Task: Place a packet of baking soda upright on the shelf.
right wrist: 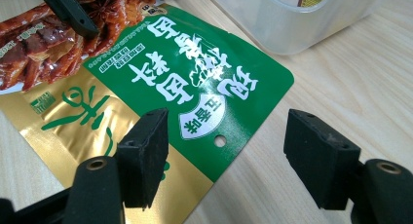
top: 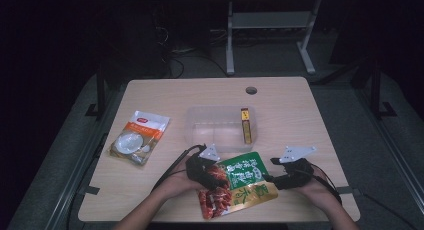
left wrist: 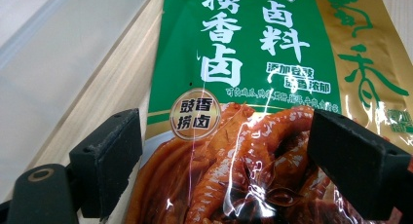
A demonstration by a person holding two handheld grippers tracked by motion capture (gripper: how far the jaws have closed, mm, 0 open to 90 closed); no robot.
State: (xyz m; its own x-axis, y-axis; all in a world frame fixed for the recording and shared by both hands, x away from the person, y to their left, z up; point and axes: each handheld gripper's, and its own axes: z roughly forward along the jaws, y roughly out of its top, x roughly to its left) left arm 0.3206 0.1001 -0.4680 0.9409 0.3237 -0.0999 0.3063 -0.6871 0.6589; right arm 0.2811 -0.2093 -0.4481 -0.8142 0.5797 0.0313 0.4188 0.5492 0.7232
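Observation:
A green, gold and red sauce pouch (top: 245,182) lies flat near the table's front edge, between my two grippers. My left gripper (top: 212,177) is over its left part. In the left gripper view that gripper (left wrist: 226,151) stands open, its jaws wide apart over the pouch's (left wrist: 253,87) printed chicken feet. My right gripper (top: 275,179) is at the pouch's right edge. In the right gripper view it (right wrist: 226,151) is open, with the pouch's green corner (right wrist: 195,87) low between the jaws and bare table under the right jaw. Nothing is gripped.
A clear plastic container (top: 220,135) stands just behind the pouch, with a yellow and red box (top: 245,125) inside at its right end. A white and orange pouch (top: 139,136) lies at the left. A cable hole (top: 251,90) sits near the table's far edge.

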